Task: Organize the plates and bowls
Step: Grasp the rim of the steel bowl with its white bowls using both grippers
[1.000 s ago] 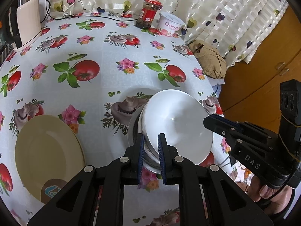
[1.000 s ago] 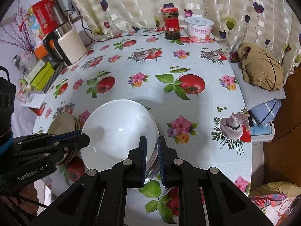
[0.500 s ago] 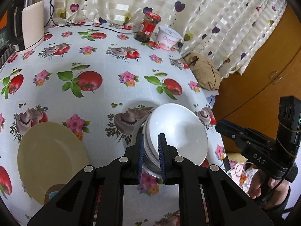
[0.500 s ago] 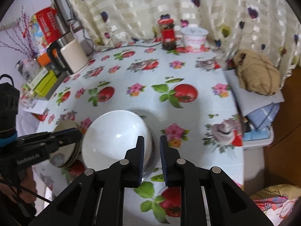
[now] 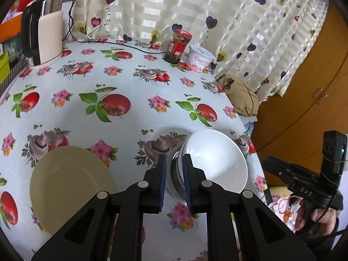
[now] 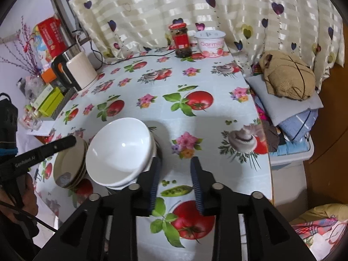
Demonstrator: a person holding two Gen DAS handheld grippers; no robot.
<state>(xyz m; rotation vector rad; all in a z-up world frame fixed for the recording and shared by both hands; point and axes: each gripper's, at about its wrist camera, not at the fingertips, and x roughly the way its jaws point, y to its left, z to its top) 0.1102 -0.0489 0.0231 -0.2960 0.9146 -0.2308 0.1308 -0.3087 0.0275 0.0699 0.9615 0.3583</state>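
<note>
A stack of white bowls (image 5: 214,161) (image 6: 121,152) sits on the flowered tablecloth near the table's right front edge, on a metal bowl. A stack of cream plates (image 5: 69,187) (image 6: 69,165) lies to its left. My left gripper (image 5: 174,181) is open a little and empty, its jaws just short of the bowl stack's near rim. My right gripper (image 6: 175,183) is open and empty, to the right of the bowls and pulled back above the cloth.
A kettle (image 5: 41,37) stands at the back left, a red-lidded jar (image 5: 178,46) and a yogurt tub (image 5: 201,58) at the back by the curtain. Folded clothes and a brown bundle (image 6: 287,76) lie beyond the table's right edge.
Both grippers have let go of the bowl stack's rim and opened, the right one wider. Both have pulled back and up from the bowls.
</note>
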